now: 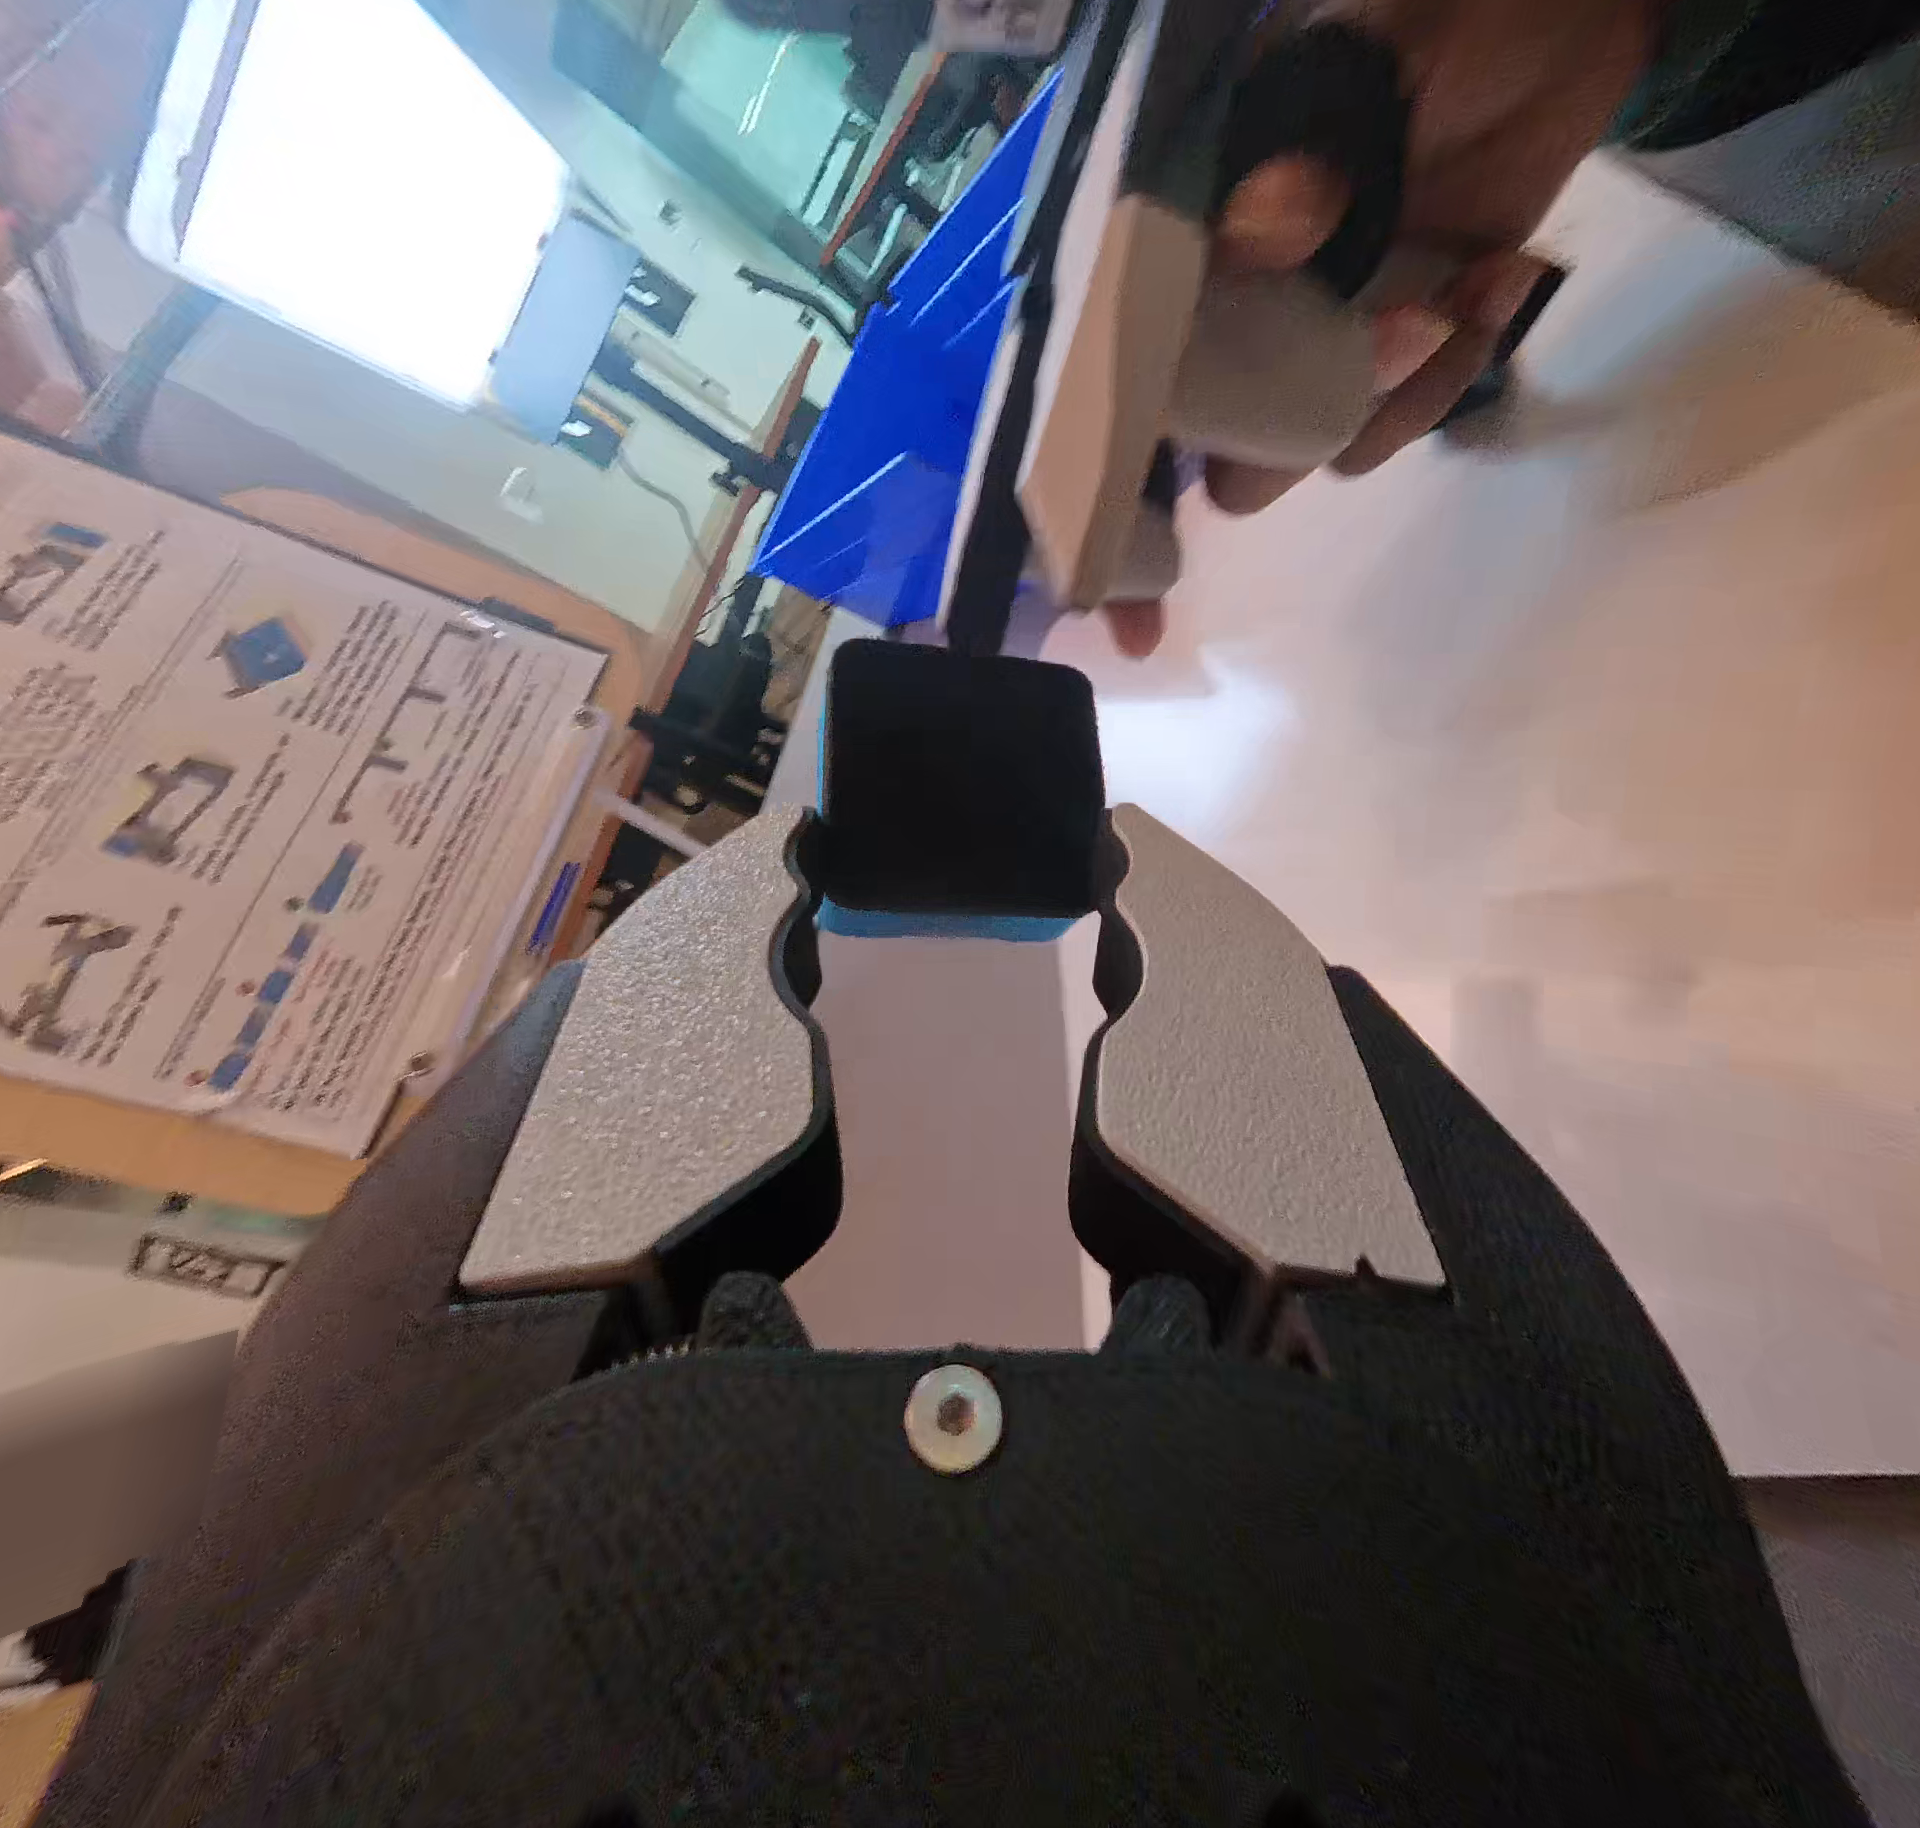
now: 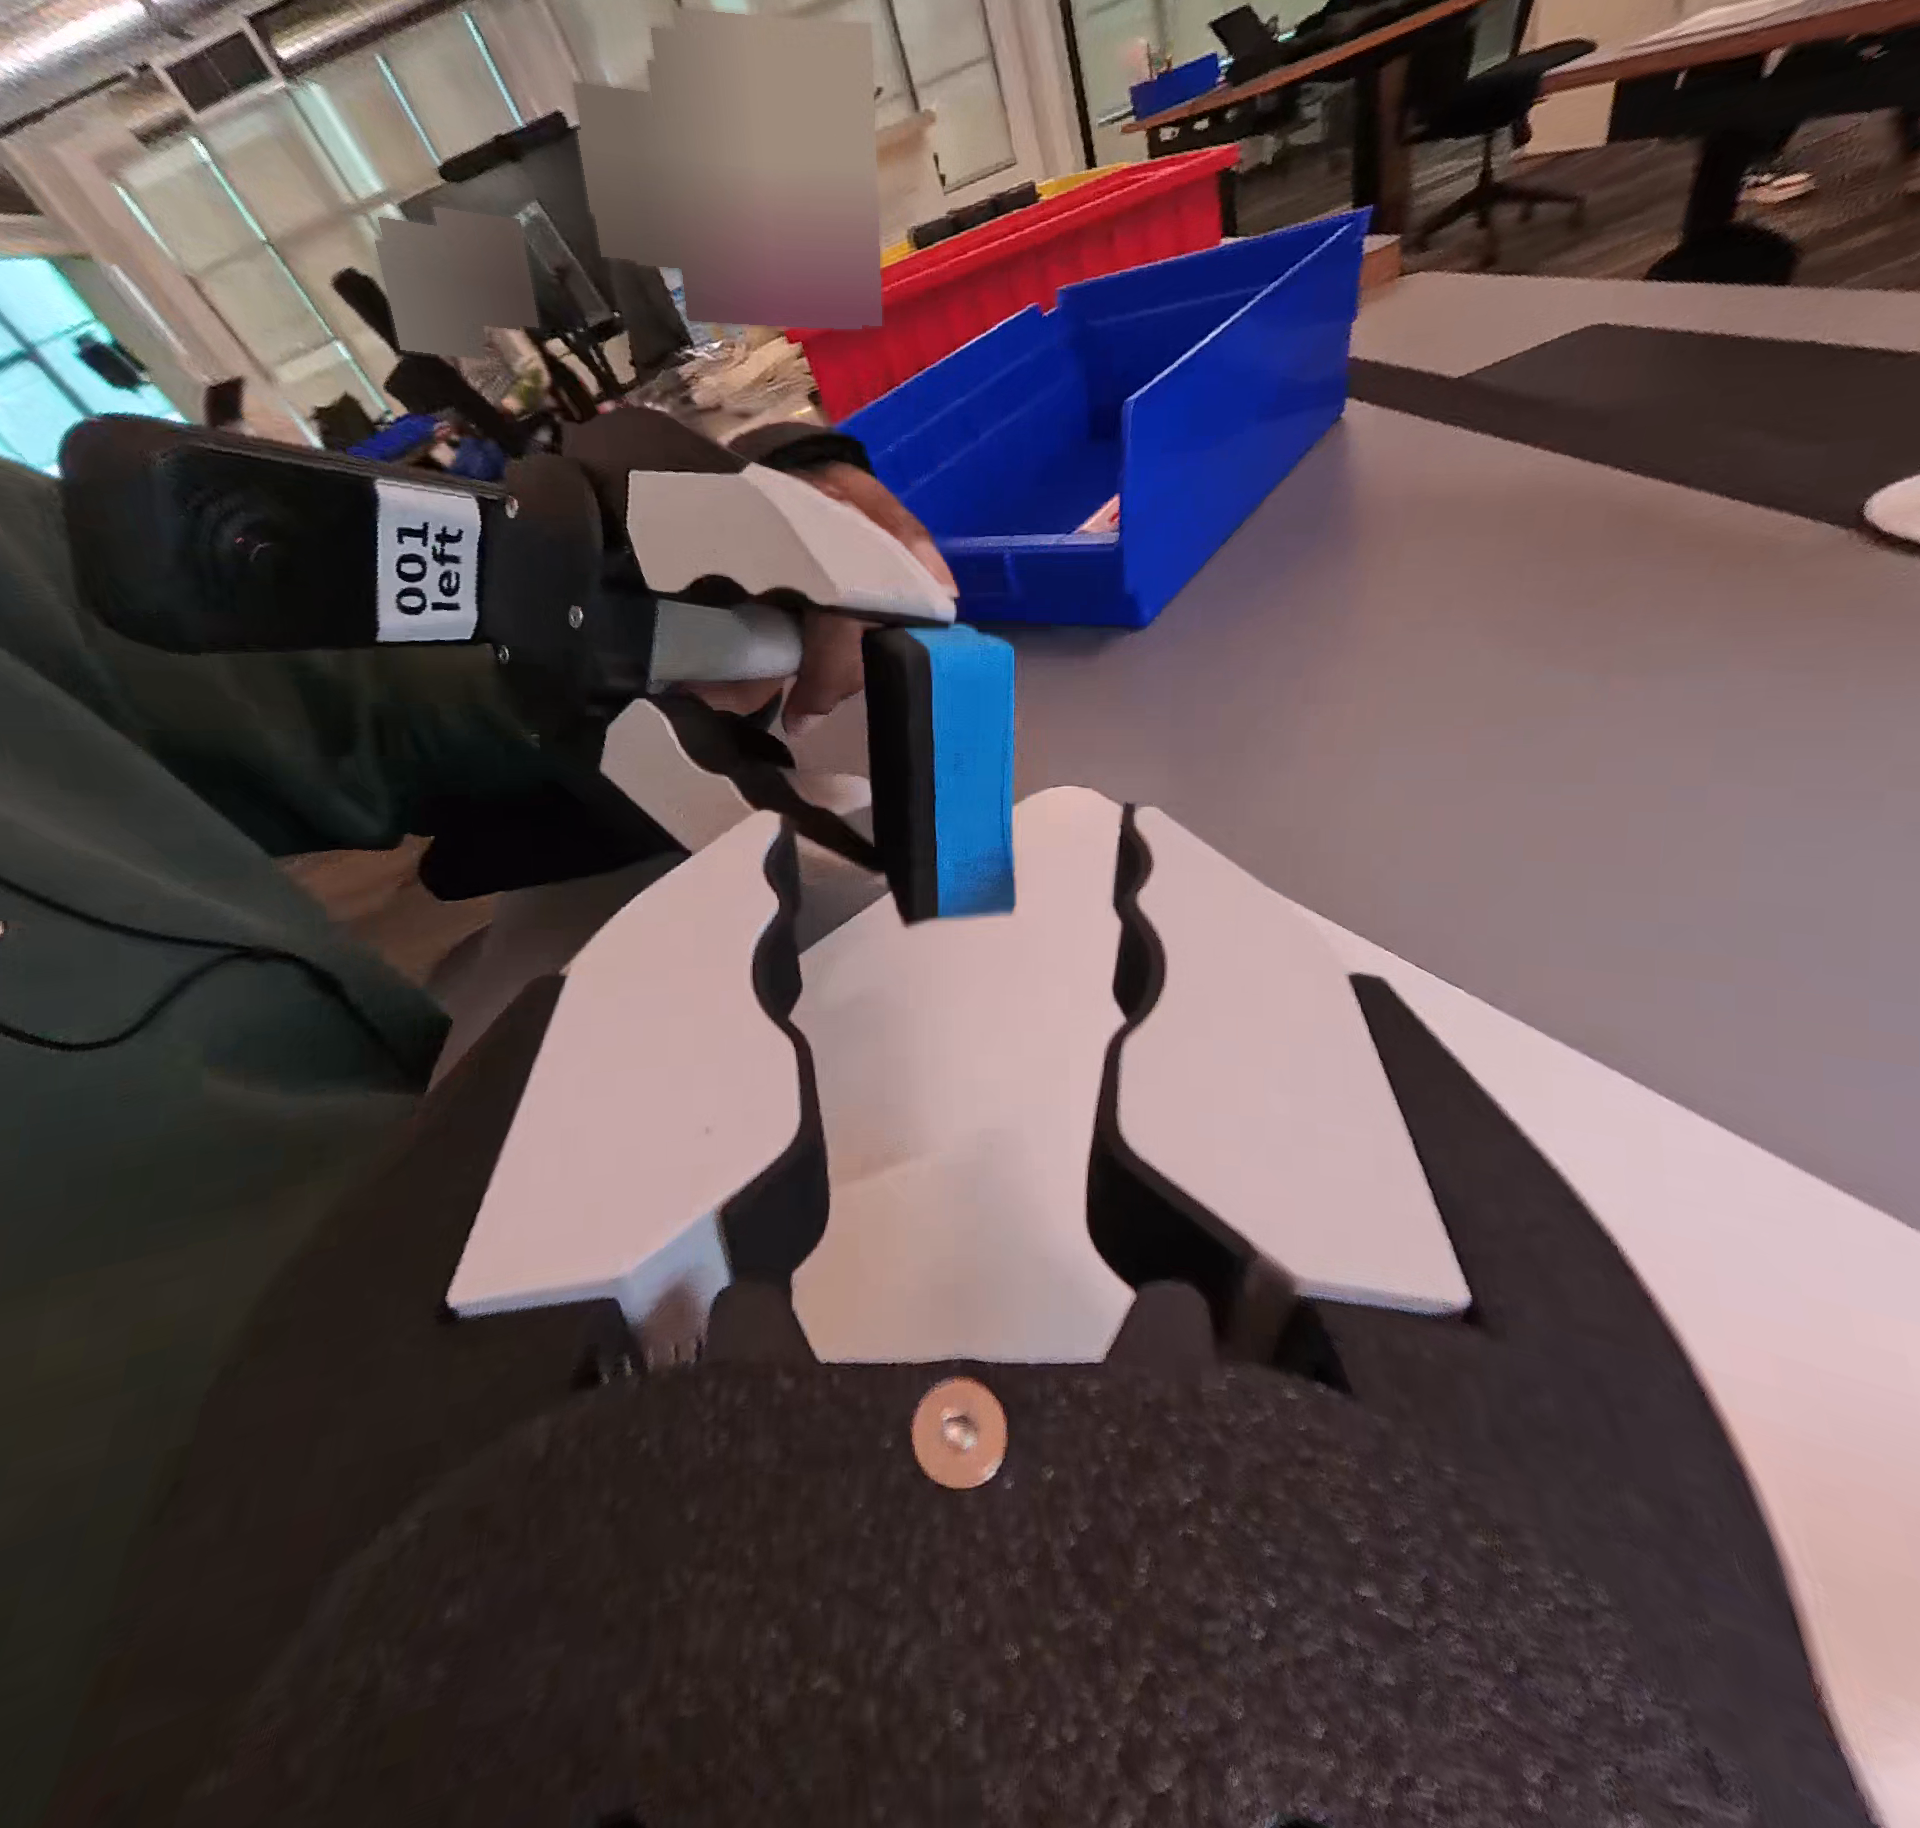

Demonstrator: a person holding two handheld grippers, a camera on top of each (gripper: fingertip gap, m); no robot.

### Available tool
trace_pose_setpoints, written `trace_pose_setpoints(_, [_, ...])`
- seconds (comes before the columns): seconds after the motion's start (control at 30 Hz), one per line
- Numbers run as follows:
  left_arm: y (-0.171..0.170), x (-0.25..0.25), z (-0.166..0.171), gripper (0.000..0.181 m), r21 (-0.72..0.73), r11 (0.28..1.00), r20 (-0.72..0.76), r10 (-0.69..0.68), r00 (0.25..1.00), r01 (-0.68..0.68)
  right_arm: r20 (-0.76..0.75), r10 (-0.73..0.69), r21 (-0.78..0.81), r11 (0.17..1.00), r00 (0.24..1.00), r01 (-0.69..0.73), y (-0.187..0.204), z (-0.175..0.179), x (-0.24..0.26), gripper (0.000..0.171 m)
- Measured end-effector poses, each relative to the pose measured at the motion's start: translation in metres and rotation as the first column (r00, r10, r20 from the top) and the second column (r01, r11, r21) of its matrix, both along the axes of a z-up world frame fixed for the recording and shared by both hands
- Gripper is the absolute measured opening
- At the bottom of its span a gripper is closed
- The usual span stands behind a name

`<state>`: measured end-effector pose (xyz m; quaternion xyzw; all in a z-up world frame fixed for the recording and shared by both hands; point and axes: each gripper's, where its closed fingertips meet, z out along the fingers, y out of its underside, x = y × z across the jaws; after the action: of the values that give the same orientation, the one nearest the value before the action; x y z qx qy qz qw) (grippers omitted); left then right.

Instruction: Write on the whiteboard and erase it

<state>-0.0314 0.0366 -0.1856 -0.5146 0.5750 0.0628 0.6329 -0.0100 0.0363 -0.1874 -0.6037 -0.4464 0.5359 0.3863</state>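
Left tongs [image 1: 956,843] are clamped on a blue foam eraser with black felt face [image 1: 961,791], held above the white whiteboard [image 2: 935,1103]. Right tongs [image 2: 956,843] are parted, empty; a blue plastic bin [image 2: 1195,428] is seen at one o'clock on the grey surface [image 2: 1455,739].

The left tool [image 1: 956,833] is clamped on something, rolled sideways; the right tool [image 2: 956,833] gapes empty.
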Motion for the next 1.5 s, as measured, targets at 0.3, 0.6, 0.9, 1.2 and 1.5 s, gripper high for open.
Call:
trace_pose_setpoints(0.3, [-0.012,0.000,0.000,0.066,-0.581,0.742,0.492,-0.009,0.871,0.336,0.061,-0.062,0.561,0.828,0.996,0.017,-0.004,0.003,0.007,0.021])
trace_pose_setpoints(0.6, [-0.039,0.017,-0.011,0.062,-0.701,0.078,0.709,0.178,0.682,0.709,0.062,-0.144,0.951,0.308,0.988,-0.015,-0.037,-0.001,-0.003,0.021])
trace_pose_setpoints(0.9, [-0.011,0.007,-0.024,0.061,-0.666,0.648,0.506,0.029,0.862,0.369,0.127,0.034,0.198,0.978,0.991,-0.058,-0.020,-0.016,0.002,0.070])
trace_pose_setpoints(1.2, [-0.020,0.017,-0.036,0.061,-0.591,0.764,0.359,-0.041,0.933,0.260,0.208,0.032,0.100,0.994,0.978,-0.053,-0.019,-0.023,-0.005,0.038])
trace_pose_setpoints(1.5, [0.021,-0.013,-0.045,0.021,-0.686,0.716,0.365,0.184,0.912,0.130,0.288,-0.106,0.132,0.989,0.952,0.070,0.034,-0.031,-0.009,0.055])
